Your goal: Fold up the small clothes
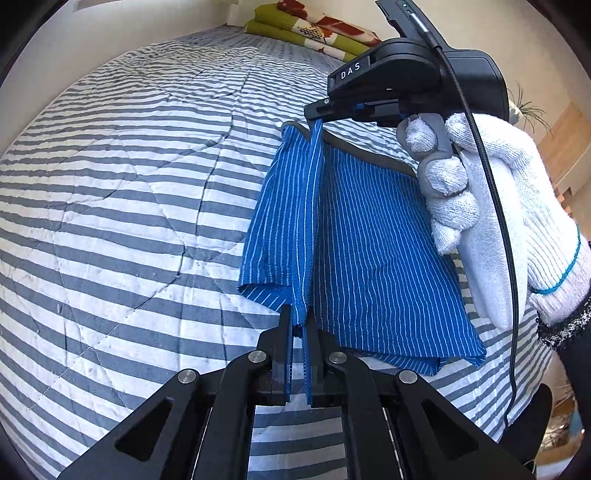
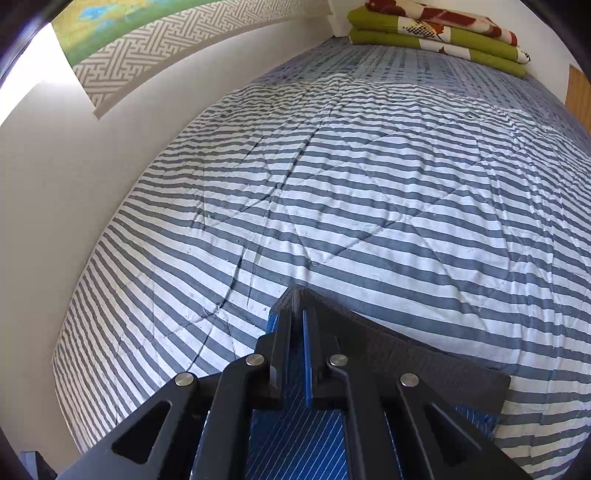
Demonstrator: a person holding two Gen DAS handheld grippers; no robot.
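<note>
A pair of blue pinstriped shorts [image 1: 369,236] with a dark grey waistband [image 1: 373,155] lies on the striped quilt [image 1: 129,184]. Its left side is lifted into a taut vertical fold. My left gripper [image 1: 300,314] is shut on the hem end of that fold. My right gripper [image 1: 320,117], held by a white-gloved hand [image 1: 491,192], is shut on the waistband end. In the right wrist view, my right gripper [image 2: 296,314] pinches the grey waistband [image 2: 406,354] at its corner, with blue cloth [image 2: 295,439] hanging under the fingers.
The grey-and-white striped quilt [image 2: 369,184] covers the whole bed. A folded green, red and white blanket [image 2: 439,33] lies at the far end. A white wall [image 2: 55,184] with a patterned hanging [image 2: 166,33] runs along the bed's left side.
</note>
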